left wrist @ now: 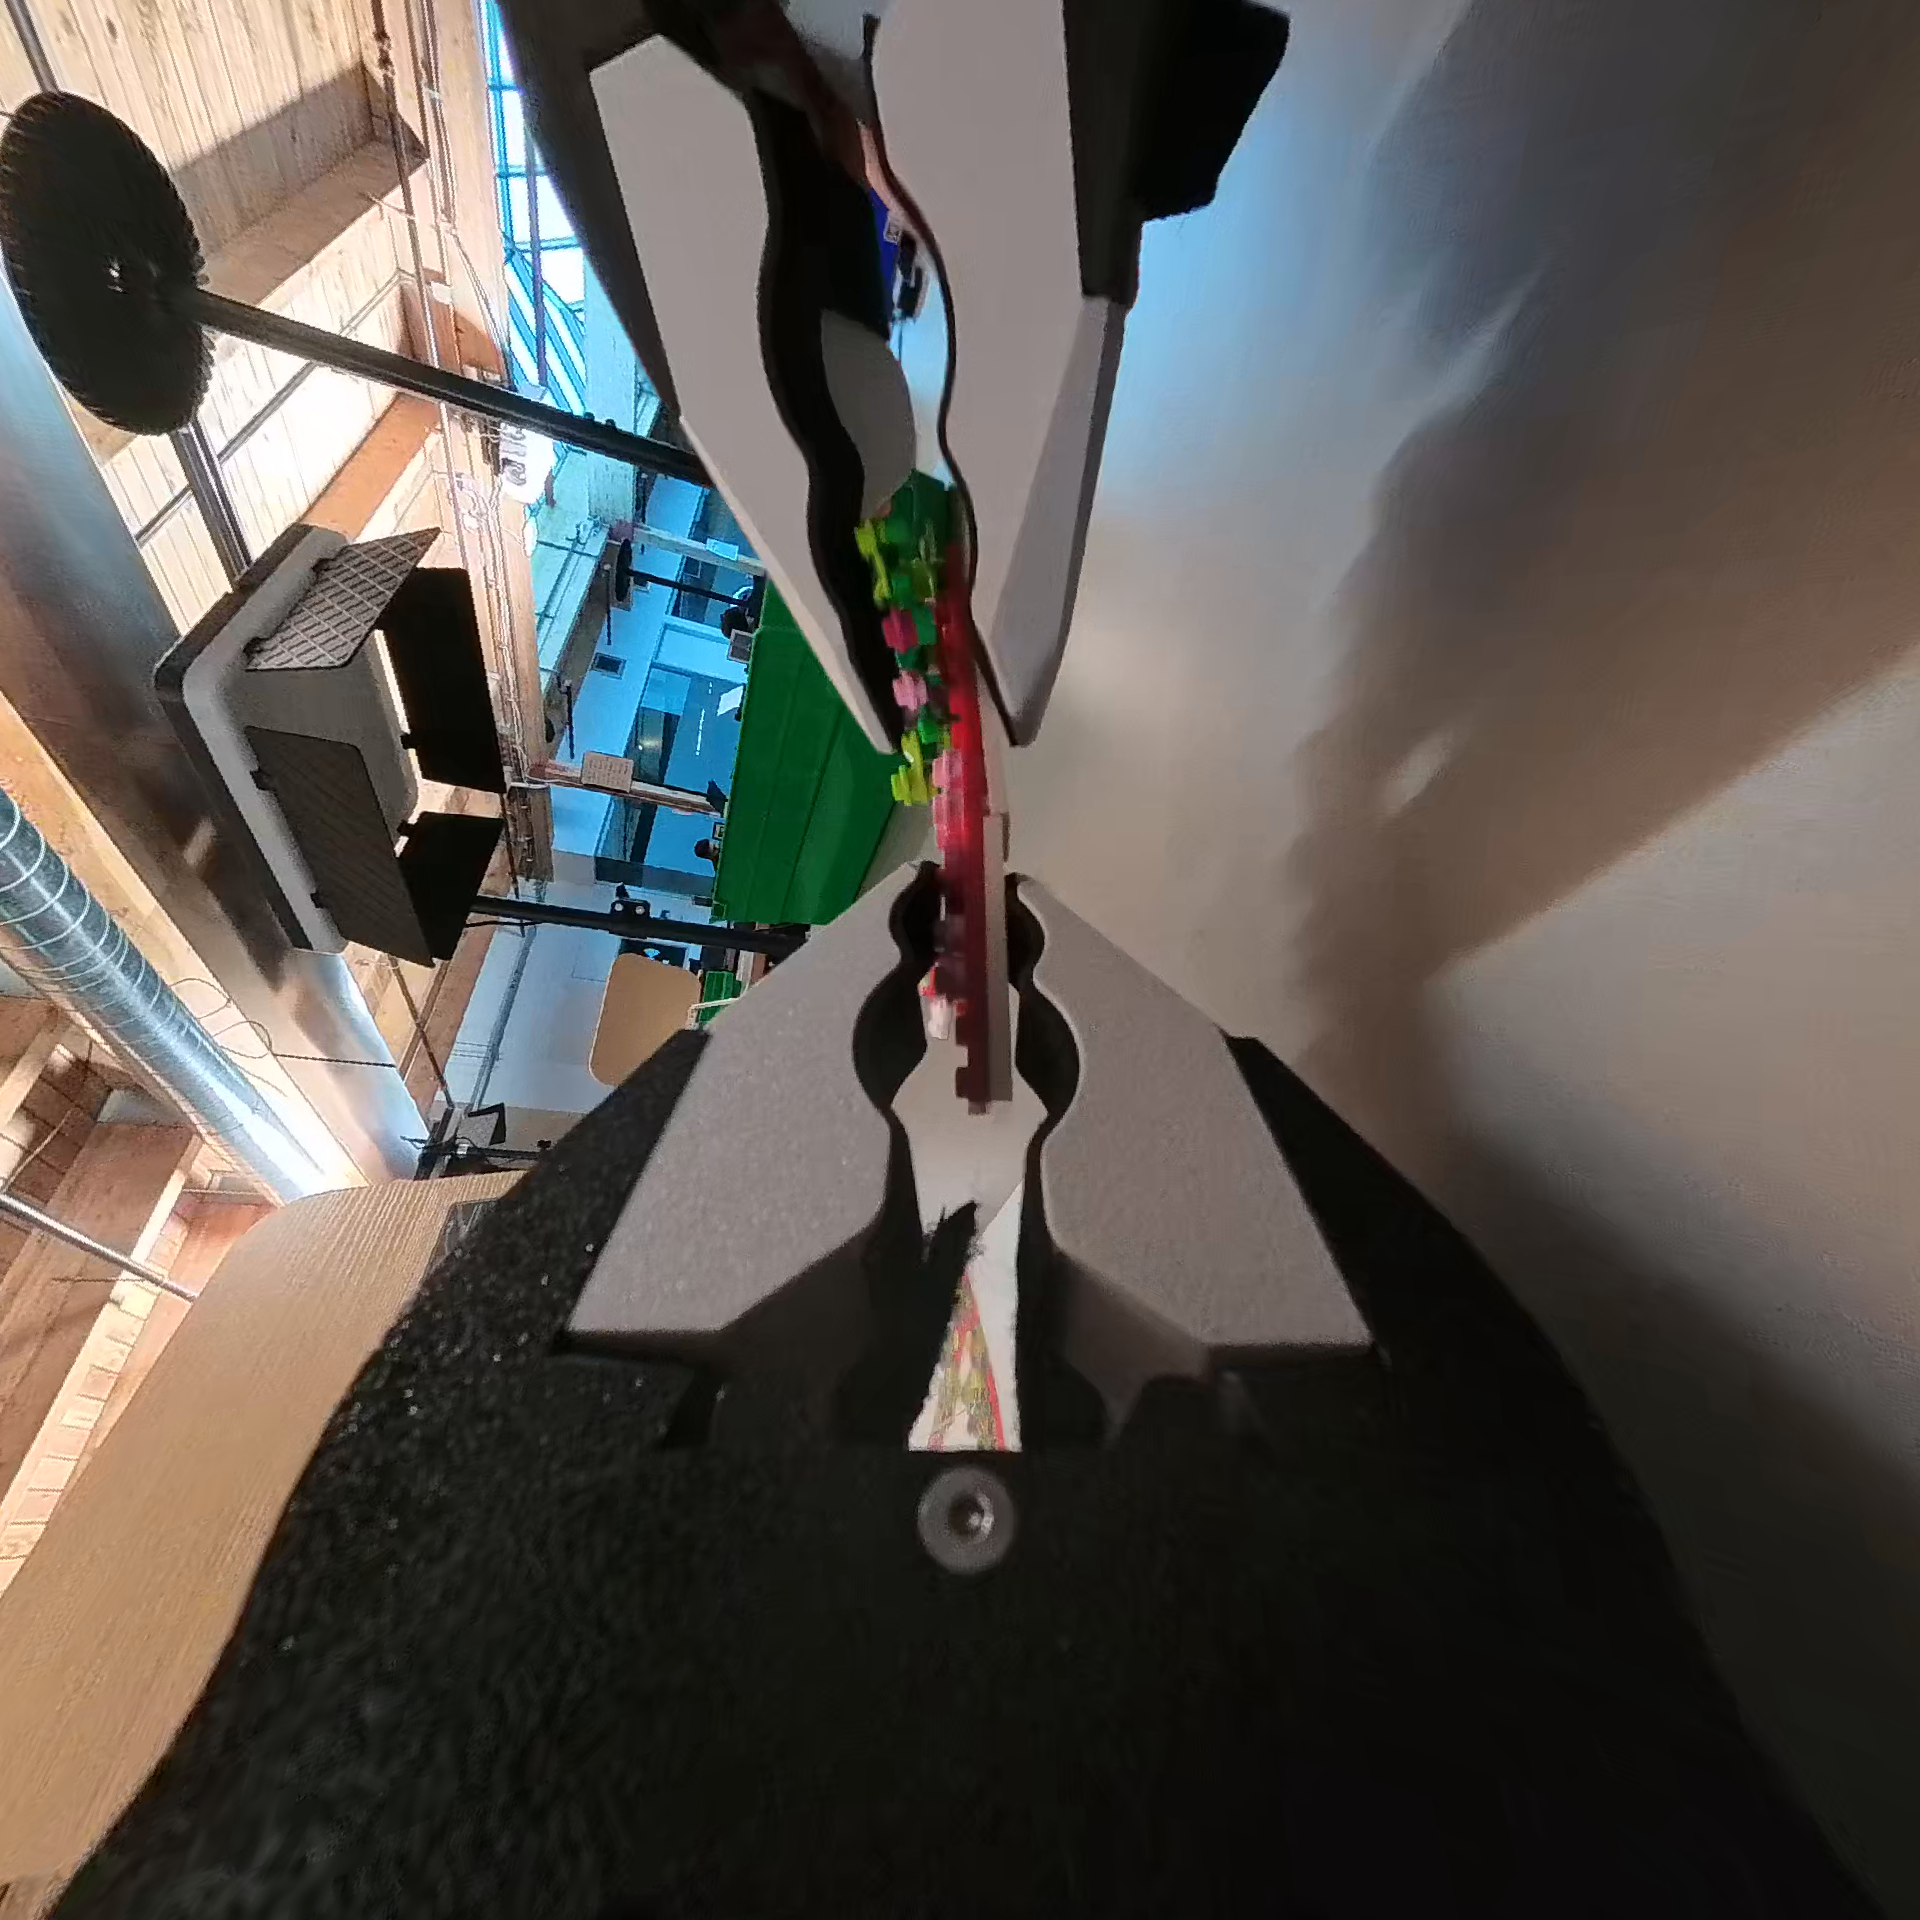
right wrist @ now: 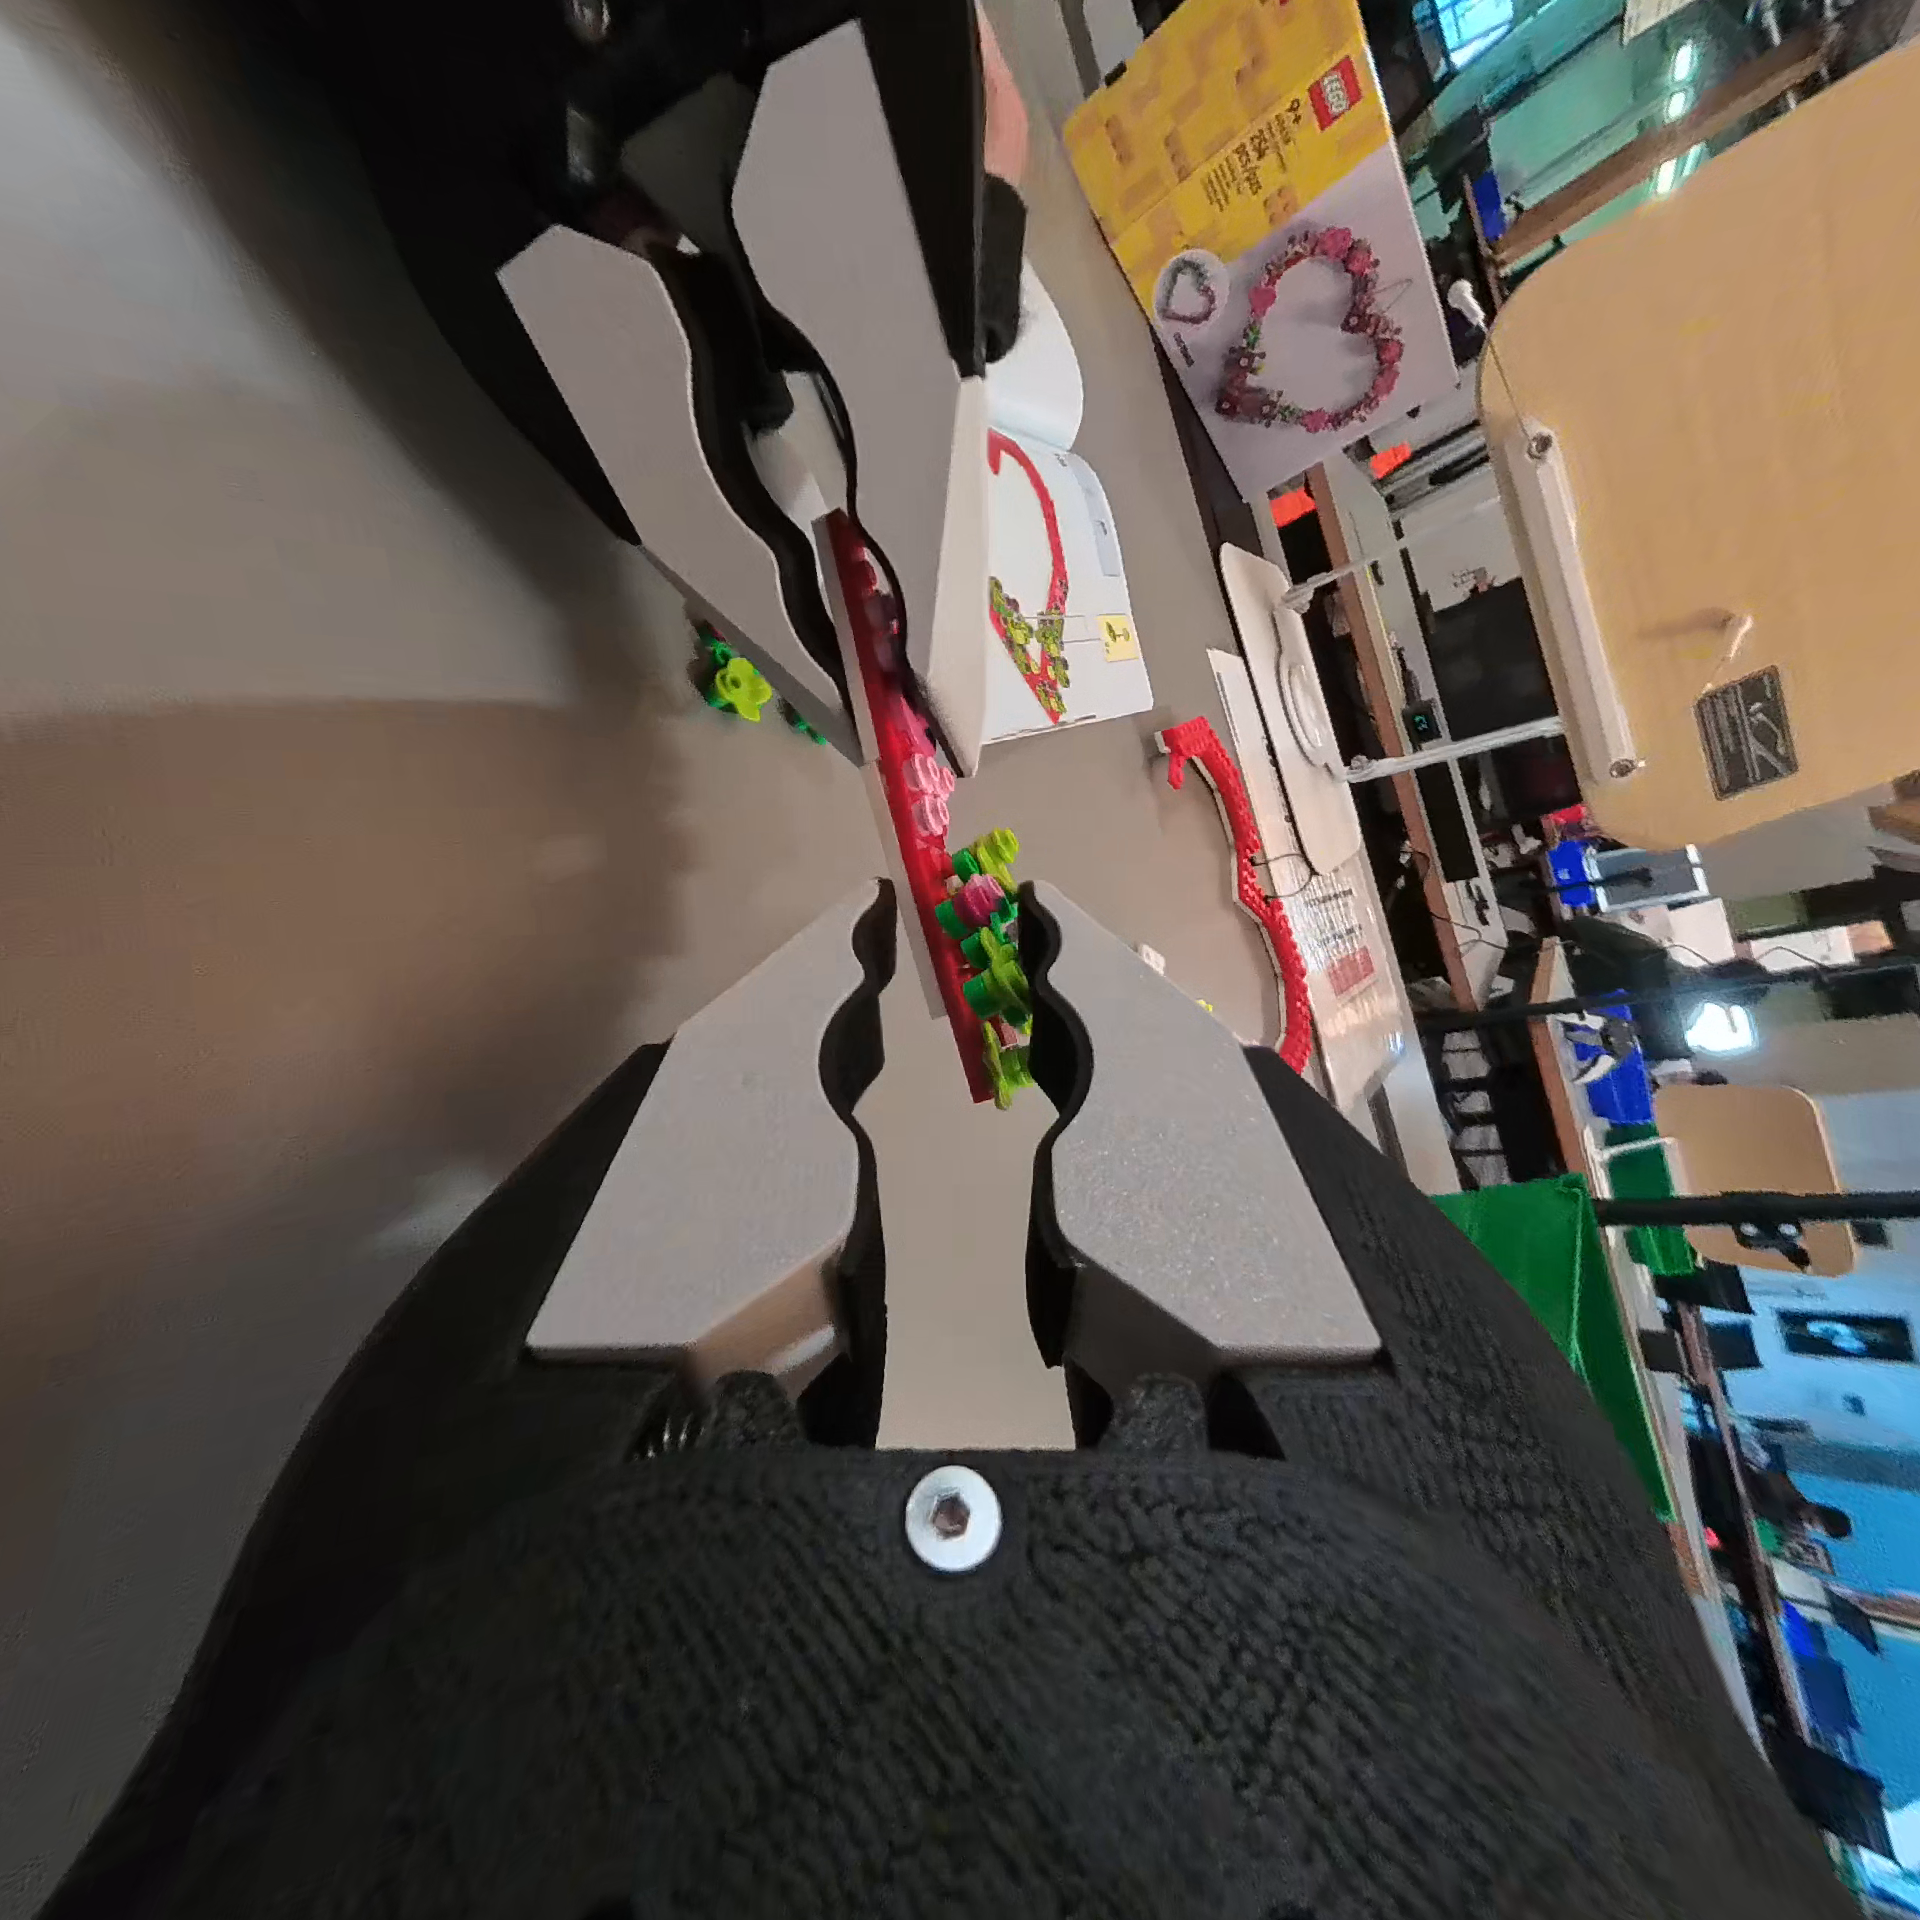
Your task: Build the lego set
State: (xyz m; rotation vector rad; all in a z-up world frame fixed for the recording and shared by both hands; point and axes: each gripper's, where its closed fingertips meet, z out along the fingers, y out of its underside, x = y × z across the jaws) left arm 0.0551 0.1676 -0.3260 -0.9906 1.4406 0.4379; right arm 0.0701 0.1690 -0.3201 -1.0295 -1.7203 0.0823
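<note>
A curved red lego plate (right wrist: 914, 821) with lime, green and pink flower pieces (right wrist: 987, 935) on one face is held edge-on above the table between both grippers. My right gripper (right wrist: 956, 899) is shut on its flowered end. My left gripper (left wrist: 966, 883) is shut on the other end of the same red plate (left wrist: 971, 831). Each gripper shows opposite the other: the left gripper (right wrist: 914, 764) at the top of the right wrist view, the right gripper (left wrist: 951, 743) at the top of the left wrist view. The flowers (left wrist: 914, 644) sit between the right gripper's fingers.
On the grey table (right wrist: 312, 520) lie an open instruction booklet (right wrist: 1070, 582), the yellow set box (right wrist: 1278, 239), a second red curved plate (right wrist: 1247, 862) and loose lime-green pieces (right wrist: 738, 686). A wooden chair back (right wrist: 1714, 416) and green cloth (right wrist: 1548, 1268) stand beyond the table.
</note>
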